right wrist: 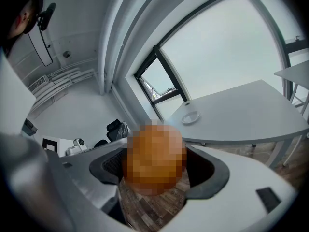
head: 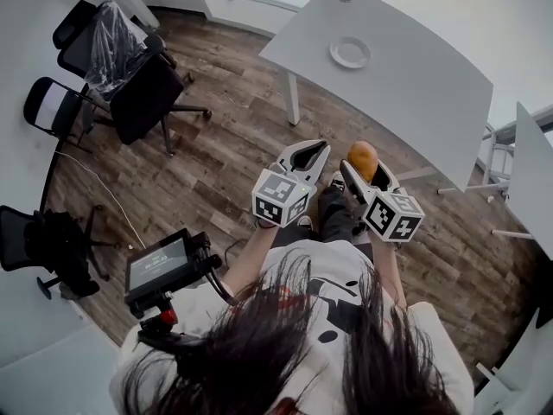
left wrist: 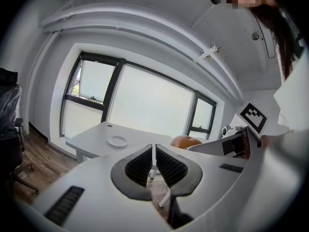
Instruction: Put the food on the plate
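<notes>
A round orange-brown piece of food (head: 362, 160) sits between the jaws of my right gripper (head: 360, 170), which is shut on it; in the right gripper view the food (right wrist: 154, 159) fills the middle under a mosaic patch. My left gripper (head: 309, 156) is beside it, shut with nothing in it, its pads (left wrist: 143, 164) nearly touching. A small white plate (head: 350, 52) lies on the grey table (head: 415, 85) ahead, also visible as the plate (left wrist: 117, 141) and the plate (right wrist: 190, 117) in the two gripper views. Both grippers hang over the wooden floor, short of the table.
Black office chairs (head: 138, 85) stand at the left, one wrapped in plastic. A monitor on a rig (head: 164, 266) sits at my lower left. Another table edge (head: 531, 171) shows at the right. A cable (head: 104, 193) runs over the wooden floor.
</notes>
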`<state>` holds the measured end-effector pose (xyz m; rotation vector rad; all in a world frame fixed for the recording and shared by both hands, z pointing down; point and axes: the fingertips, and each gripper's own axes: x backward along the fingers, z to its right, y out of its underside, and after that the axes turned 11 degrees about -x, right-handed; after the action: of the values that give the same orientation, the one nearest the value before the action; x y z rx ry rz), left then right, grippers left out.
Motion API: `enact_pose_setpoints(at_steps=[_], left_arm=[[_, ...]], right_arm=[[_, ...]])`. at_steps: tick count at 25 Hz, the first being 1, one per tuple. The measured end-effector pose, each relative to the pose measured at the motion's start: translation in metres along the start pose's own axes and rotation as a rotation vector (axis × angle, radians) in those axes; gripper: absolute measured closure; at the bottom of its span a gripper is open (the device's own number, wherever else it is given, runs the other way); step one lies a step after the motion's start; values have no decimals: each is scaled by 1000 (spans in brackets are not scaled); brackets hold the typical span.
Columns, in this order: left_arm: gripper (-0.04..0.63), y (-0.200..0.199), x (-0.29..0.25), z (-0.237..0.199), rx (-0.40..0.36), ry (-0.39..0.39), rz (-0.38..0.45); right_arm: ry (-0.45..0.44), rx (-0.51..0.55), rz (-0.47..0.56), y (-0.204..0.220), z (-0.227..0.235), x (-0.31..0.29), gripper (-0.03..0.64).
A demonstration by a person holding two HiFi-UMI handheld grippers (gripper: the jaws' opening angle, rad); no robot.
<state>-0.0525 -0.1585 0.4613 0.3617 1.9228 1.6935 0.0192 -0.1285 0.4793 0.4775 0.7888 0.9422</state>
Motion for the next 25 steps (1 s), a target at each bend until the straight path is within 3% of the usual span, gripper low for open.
enact_pose_setpoints(at_steps=[6, 11, 17, 25], left_arm=[[580, -3, -17, -25, 12, -24, 3], [580, -3, -62, -75, 14, -65, -23], [580, -25, -78, -90, 11, -97, -2], [580, -39, -163, -122, -5, -104, -42]], right_arm=[[-5, -4, 2, -23, 11, -26, 250], [-21, -13, -22, -60, 36, -86, 250], [-45, -2, -12, -91, 39, -97, 250], [-68, -28, -31, -157, 86, -157, 250]])
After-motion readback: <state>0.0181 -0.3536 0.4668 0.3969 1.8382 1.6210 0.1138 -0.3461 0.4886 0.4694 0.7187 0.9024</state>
